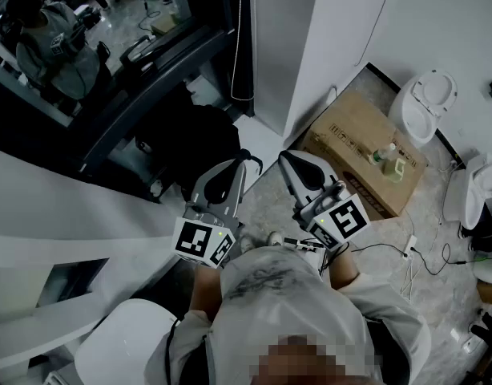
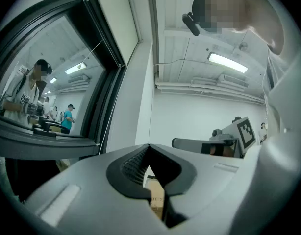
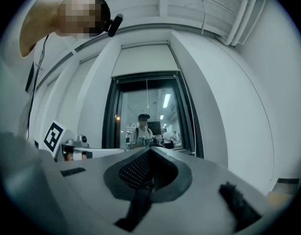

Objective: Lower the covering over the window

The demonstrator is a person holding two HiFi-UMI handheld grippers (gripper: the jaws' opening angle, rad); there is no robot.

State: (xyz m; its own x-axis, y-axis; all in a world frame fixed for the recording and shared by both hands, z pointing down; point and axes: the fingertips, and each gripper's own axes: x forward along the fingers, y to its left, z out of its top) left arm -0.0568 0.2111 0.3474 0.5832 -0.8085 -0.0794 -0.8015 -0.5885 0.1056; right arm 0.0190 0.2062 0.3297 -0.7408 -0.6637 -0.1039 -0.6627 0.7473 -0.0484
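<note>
Window covering (image 3: 143,60) is way up top, as far as I can tell: a pale panel sitting just above the dark-framed window (image 3: 148,111), so the glass is wide open to view. Through it I can see people (image 3: 140,129) standing in the next room. A thin cord (image 1: 243,38) hangs in a loop by the window's right edge, next to the white wall corner.

Stuff around me: a cardboard box (image 1: 342,135) on the floor to my right with a green bottle (image 1: 382,155) on top, a couple of white toilets (image 1: 426,103) near the wall past it, and some cables (image 1: 410,255) trailing over the floor. Something dark and bulky (image 1: 190,147) sits below the window, between me and the sill, and there's a white seat (image 1: 126,343) by my left side.

My left hand-held gripper (image 1: 246,159) is fully closed, tips pinched together, with nothing in it. Same for my right hand-held gripper (image 1: 284,157): closed tight and empty. Neither touches the cord or the window.

I'm holding both out in front of my chest, side by side and about level, aimed at the window, with the tips angled in a bit toward each other.
</note>
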